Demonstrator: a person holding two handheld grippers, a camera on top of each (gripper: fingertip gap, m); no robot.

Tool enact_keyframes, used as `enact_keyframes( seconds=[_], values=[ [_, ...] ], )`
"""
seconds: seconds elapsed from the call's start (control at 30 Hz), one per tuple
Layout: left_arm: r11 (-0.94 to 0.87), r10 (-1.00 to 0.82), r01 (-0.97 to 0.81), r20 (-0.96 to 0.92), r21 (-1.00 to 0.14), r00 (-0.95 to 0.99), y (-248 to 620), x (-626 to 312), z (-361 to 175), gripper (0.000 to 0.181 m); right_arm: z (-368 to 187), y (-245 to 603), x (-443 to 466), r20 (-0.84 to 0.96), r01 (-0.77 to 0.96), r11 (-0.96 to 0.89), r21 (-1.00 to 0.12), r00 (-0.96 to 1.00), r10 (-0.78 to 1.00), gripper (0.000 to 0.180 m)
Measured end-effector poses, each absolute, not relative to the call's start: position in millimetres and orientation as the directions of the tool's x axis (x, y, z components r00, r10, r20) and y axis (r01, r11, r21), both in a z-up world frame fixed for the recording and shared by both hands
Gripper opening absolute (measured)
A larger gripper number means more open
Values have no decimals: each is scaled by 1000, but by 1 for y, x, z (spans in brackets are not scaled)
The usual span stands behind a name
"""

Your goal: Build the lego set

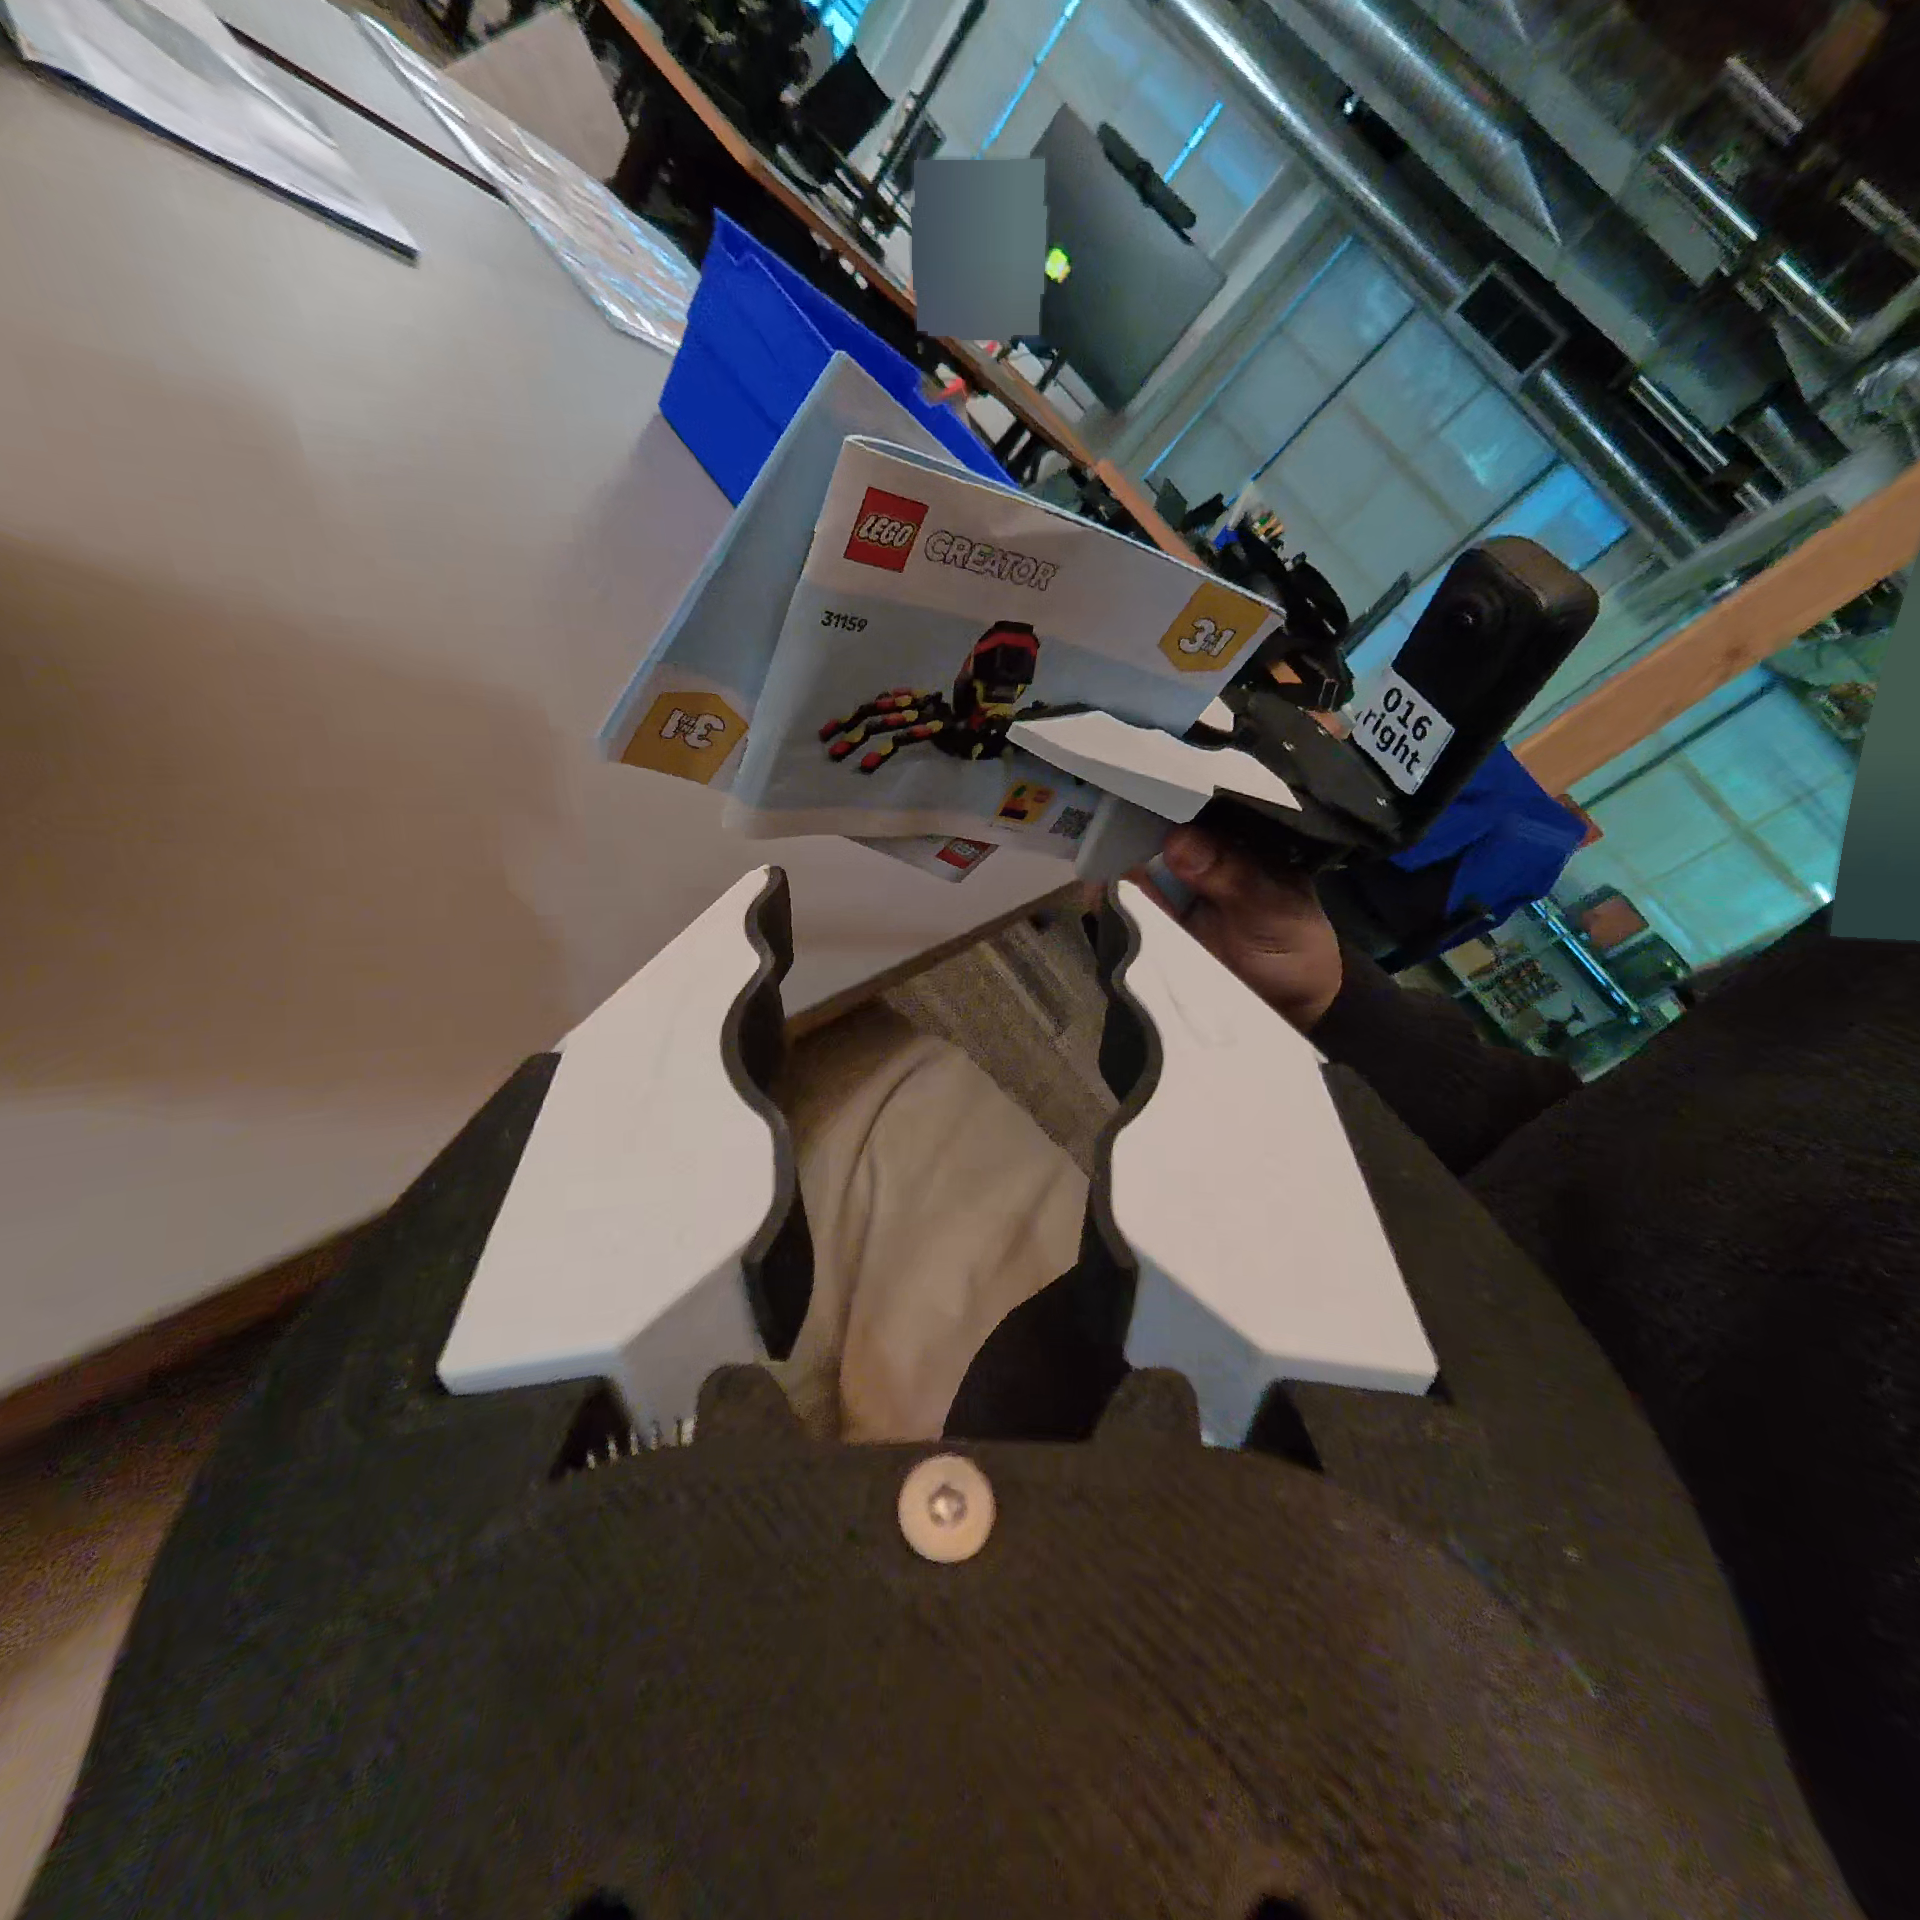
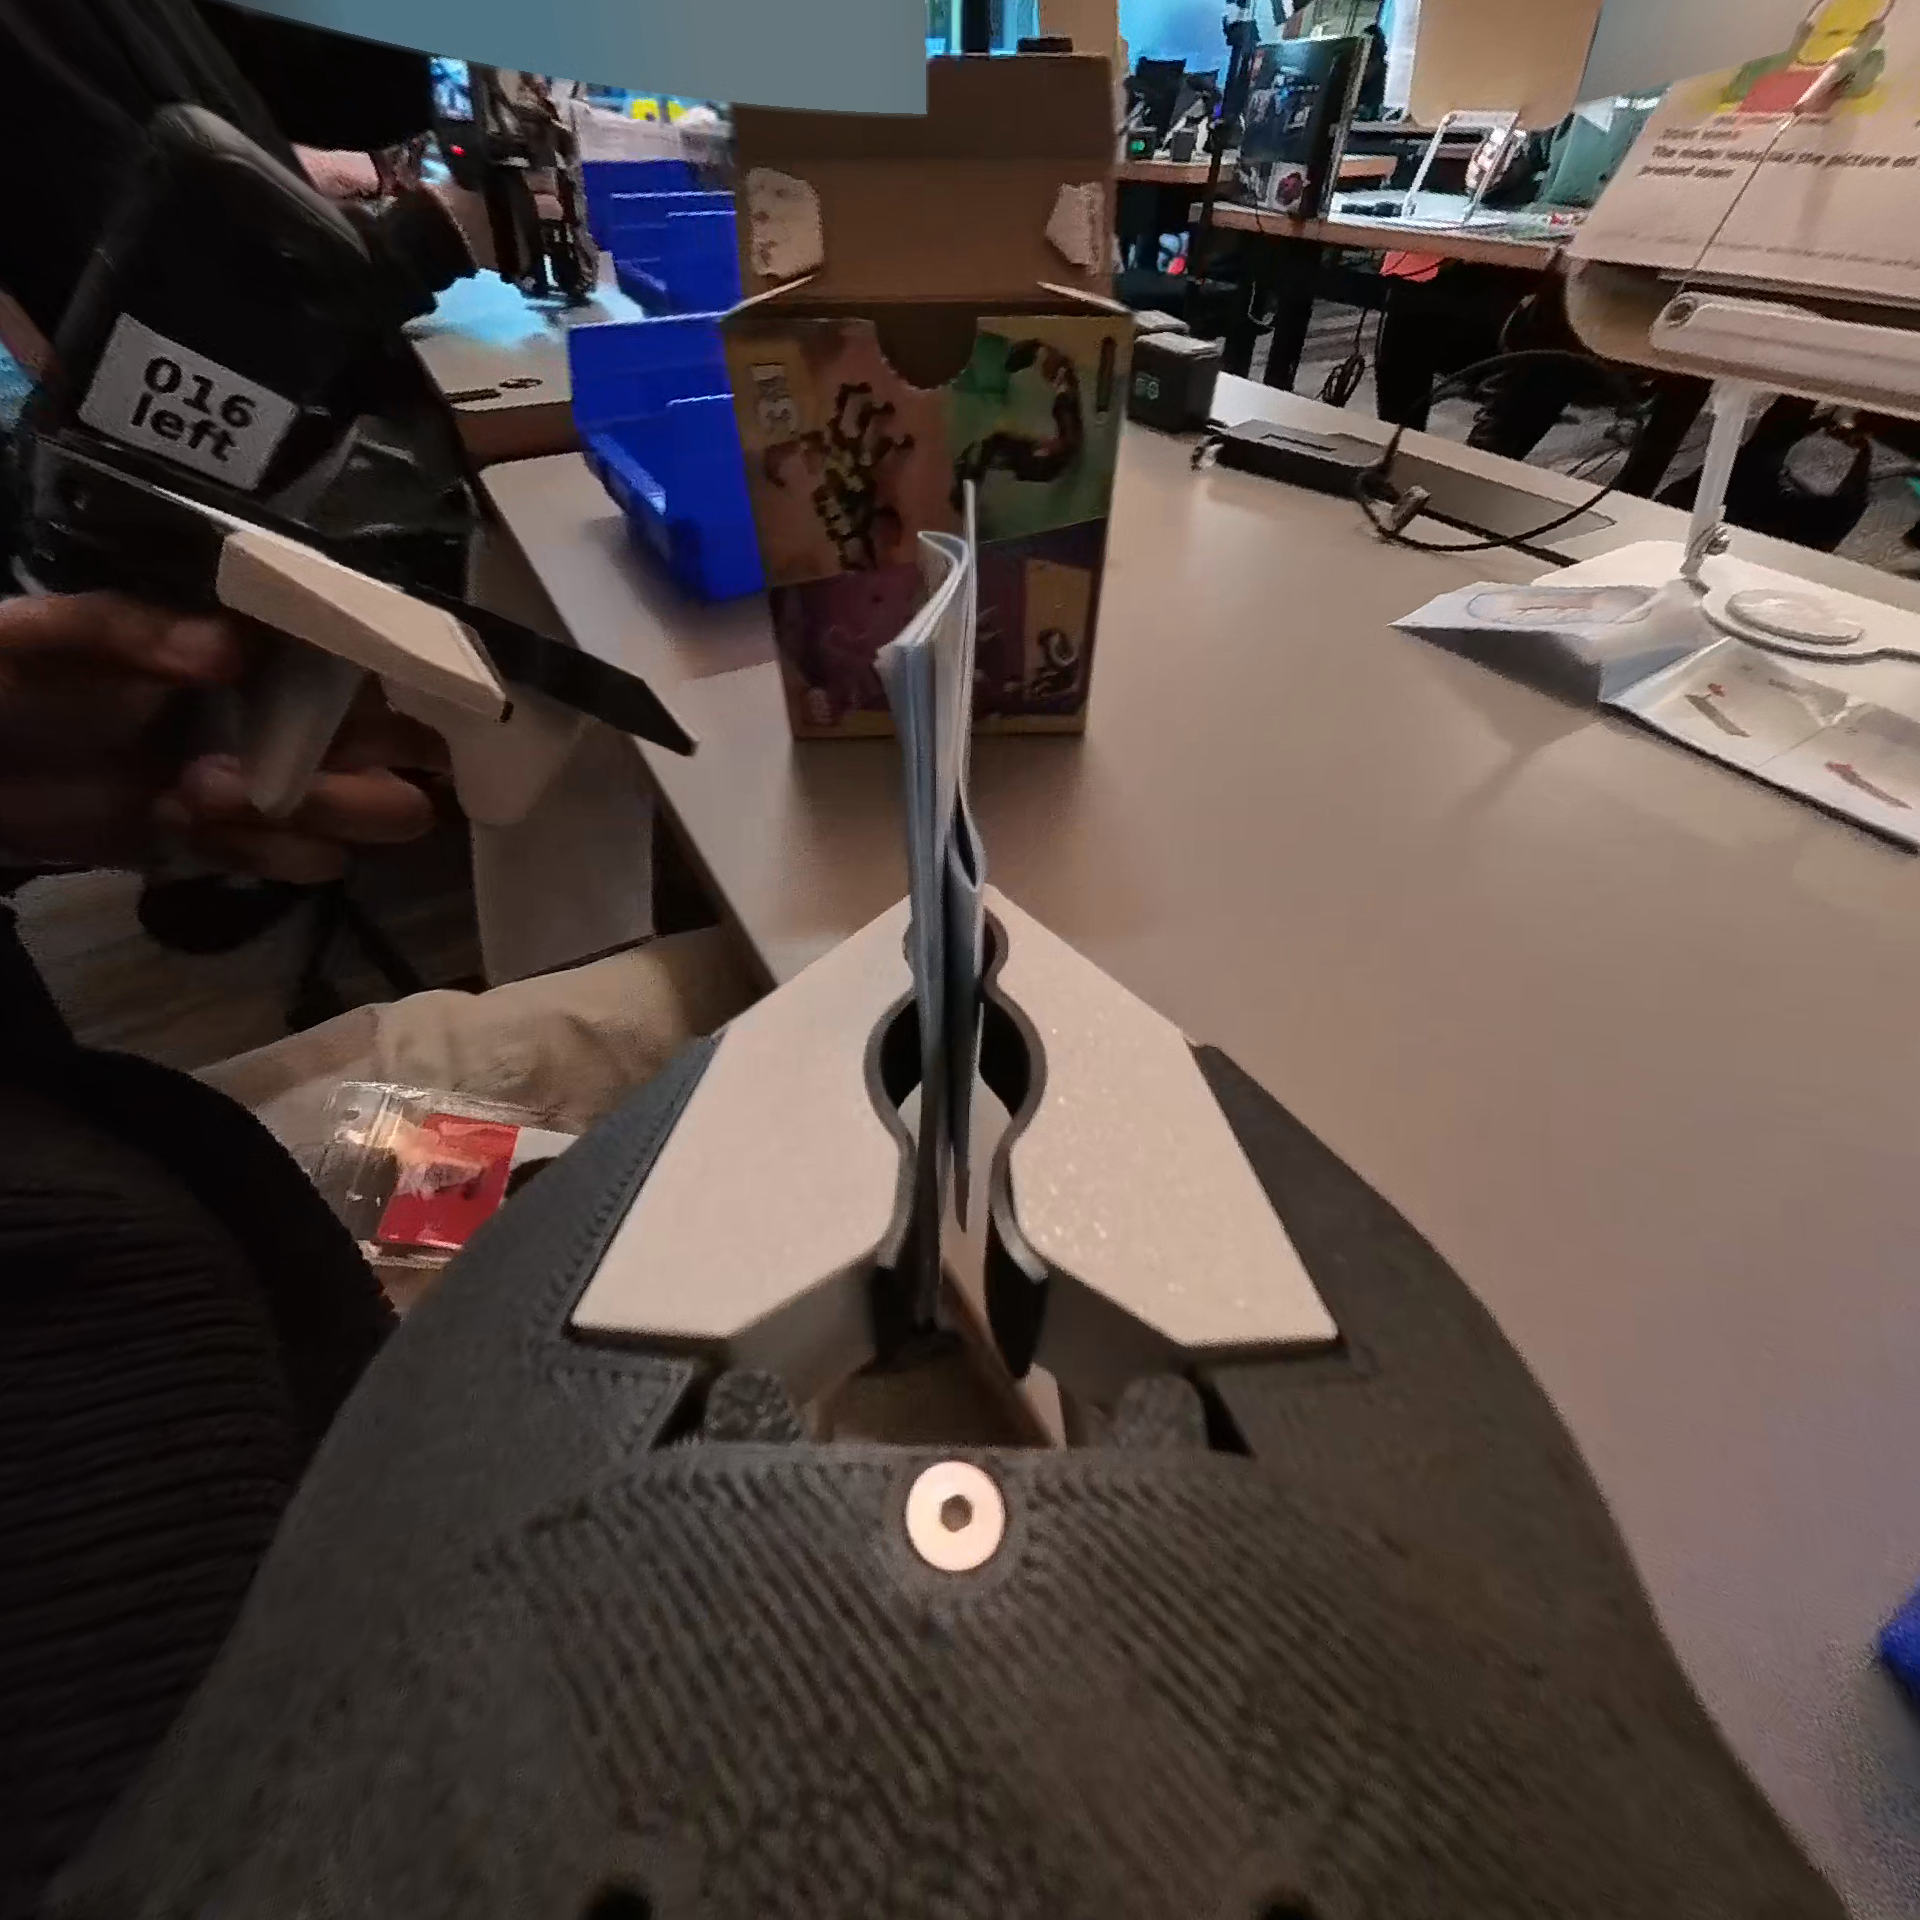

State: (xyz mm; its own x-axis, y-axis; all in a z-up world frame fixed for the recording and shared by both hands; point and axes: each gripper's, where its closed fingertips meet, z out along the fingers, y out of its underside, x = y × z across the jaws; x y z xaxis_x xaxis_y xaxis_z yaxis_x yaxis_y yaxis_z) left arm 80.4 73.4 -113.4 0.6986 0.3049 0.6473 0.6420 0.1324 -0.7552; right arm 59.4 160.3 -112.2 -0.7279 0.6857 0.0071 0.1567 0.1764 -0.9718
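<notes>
Pale-blue booklets [image 2: 940,790] in right tongs [image 2: 951,930]

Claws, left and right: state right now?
Left claw: open, empty.
Right claw: closed on the instruction booklets, held in the air above the table.

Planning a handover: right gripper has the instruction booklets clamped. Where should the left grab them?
Probably the free far edge of the instruction booklets, opposite the right gripper. The open left gripper sits below them, so rise and close across the thin stack.
</notes>
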Motion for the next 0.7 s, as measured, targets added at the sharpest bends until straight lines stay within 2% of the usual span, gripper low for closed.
enact_keyframes(
  seconds=[0.27,0.5,0.7],
  values=[
    [183,321,635,656,-750,683,71,159,-109,56,-101,182,131,40,114,168,-979,-704,709,0],
    [173,348,619,635,-766,689,77,209,-110,54,-86,207,174,-78,137,22,-990,-681,728,0],
    [140,354,585,592,-799,724,83,241,-106,55,-82,204,201,-32,101,54,-993,-696,717,0]
  ],
)
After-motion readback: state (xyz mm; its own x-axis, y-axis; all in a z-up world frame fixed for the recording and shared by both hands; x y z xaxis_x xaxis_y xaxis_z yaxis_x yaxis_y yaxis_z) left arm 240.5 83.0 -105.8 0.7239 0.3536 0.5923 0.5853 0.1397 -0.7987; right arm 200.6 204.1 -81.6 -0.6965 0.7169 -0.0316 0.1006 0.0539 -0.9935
